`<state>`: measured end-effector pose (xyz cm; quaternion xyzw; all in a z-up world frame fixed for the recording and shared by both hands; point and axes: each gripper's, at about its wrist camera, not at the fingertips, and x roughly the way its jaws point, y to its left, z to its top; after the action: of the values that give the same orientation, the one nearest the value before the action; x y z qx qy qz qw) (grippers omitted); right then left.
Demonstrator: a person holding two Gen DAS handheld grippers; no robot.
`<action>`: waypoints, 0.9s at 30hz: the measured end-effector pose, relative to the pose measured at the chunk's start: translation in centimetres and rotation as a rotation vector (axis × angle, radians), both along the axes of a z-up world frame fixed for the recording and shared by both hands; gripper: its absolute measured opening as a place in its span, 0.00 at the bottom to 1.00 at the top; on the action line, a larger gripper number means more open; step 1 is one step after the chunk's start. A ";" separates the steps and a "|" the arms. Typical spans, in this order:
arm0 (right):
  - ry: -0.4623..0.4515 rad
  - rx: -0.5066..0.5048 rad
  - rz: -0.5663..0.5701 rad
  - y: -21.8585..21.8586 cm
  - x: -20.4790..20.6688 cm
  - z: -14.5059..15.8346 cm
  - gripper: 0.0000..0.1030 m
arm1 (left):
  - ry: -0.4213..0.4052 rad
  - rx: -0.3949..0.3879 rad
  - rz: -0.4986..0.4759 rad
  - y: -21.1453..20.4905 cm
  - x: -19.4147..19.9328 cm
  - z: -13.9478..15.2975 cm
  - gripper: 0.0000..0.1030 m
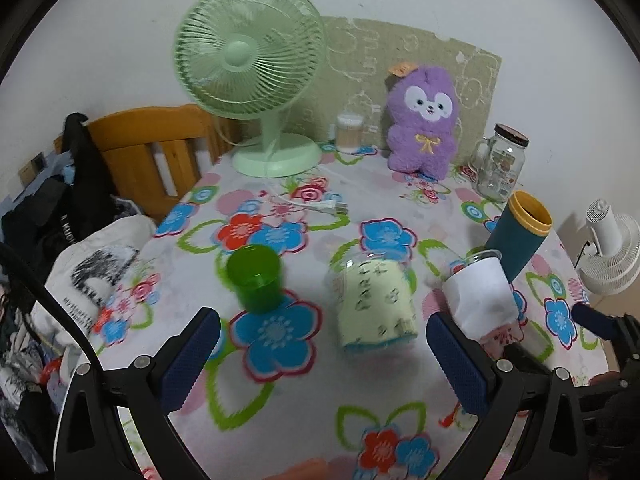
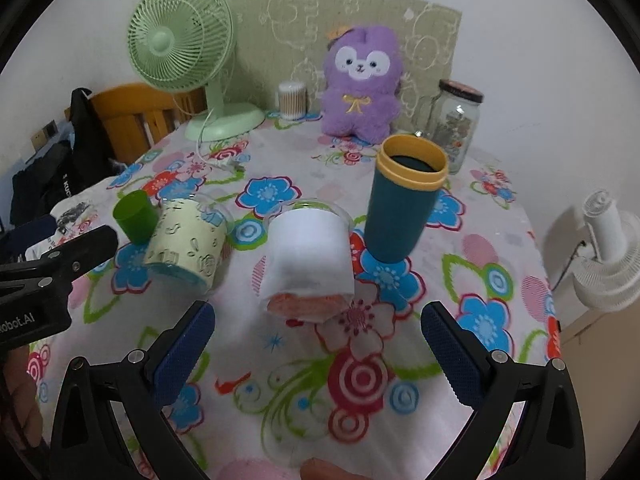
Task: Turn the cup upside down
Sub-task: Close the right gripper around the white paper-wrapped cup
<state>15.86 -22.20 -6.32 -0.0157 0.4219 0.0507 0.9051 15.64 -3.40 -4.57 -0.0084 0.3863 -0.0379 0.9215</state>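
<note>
Several cups stand in a row on the flowered tablecloth (image 1: 304, 208). A small green cup (image 1: 254, 278) (image 2: 135, 216) is at the left. A clear cup with a pale yellow sleeve (image 1: 376, 308) (image 2: 186, 240) is beside it. A clear cup with a white sleeve (image 1: 482, 294) (image 2: 308, 260) is in the middle, and a teal cup with a yellow rim (image 1: 520, 232) (image 2: 406, 200) is at the right, mouth up. My left gripper (image 1: 320, 360) is open and empty before the yellow-sleeved cup. My right gripper (image 2: 316, 356) is open and empty before the white-sleeved cup.
A green desk fan (image 1: 256, 80) (image 2: 188, 64), a cotton-swab jar (image 1: 349, 132), a purple plush toy (image 1: 424, 120) (image 2: 362, 84) and a glass jar (image 1: 498, 162) (image 2: 454, 124) stand along the back. A white plug and cord (image 1: 320, 204) lie on the cloth. A wooden chair (image 1: 152, 148) is at left.
</note>
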 end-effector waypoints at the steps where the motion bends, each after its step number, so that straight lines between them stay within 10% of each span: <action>1: 0.010 0.016 -0.001 -0.2 0.5 -0.2 1.00 | 0.001 0.004 -0.019 -0.5 0.6 -0.1 1.00; 19: 0.152 0.077 -0.009 -0.5 6.5 -3.5 1.00 | 0.018 0.086 -0.026 -2.3 4.5 -1.4 1.00; 27: 0.182 0.057 0.002 0.1 7.1 -4.3 0.69 | 0.033 0.097 -0.013 -1.8 4.6 -1.9 1.00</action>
<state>22.97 -22.06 -10.61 0.0141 0.5010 0.0648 0.8629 20.22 -5.17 -6.43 0.0383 0.4031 -0.0251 0.9140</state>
